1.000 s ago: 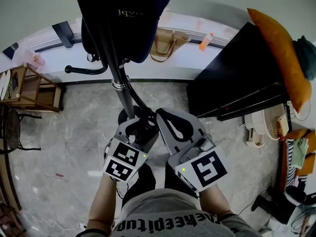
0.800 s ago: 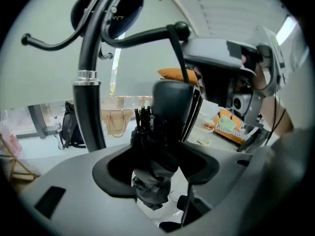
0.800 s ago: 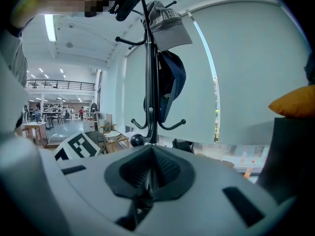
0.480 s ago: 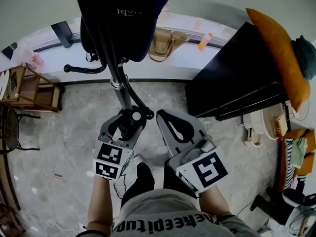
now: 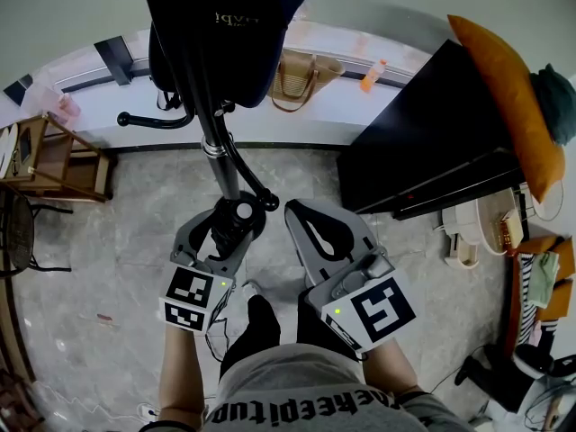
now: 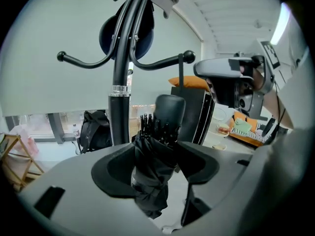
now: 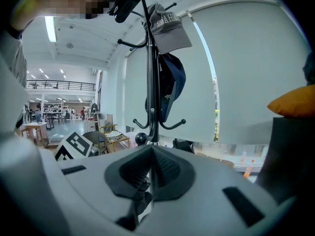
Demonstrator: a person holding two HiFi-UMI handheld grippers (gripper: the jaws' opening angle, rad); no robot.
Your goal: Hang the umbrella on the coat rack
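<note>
A folded black umbrella (image 5: 232,225) stands upright between the jaws of my left gripper (image 5: 223,232), which is shut on it. In the left gripper view the umbrella (image 6: 151,173) fills the gap, its rib tips and thick handle pointing up. The black coat rack (image 5: 216,142) rises just beyond it, its pole (image 6: 119,82) a little left of the umbrella and a ball-tipped hook (image 6: 170,61) above. My right gripper (image 5: 317,230) sits beside the left one, shut, with nothing in it. From the right gripper (image 7: 150,168) the rack (image 7: 152,82) stands ahead.
A dark bag (image 5: 229,34) and a grey cap (image 7: 167,26) hang on the rack. A black cabinet (image 5: 432,142) stands at the right with an orange cushion (image 5: 504,97) on it. A wooden stand (image 5: 54,165) is at the left, a tan bag (image 5: 301,75) by the wall.
My left gripper has shifted left and slightly back with the umbrella held in it. The right gripper has stayed in place.
</note>
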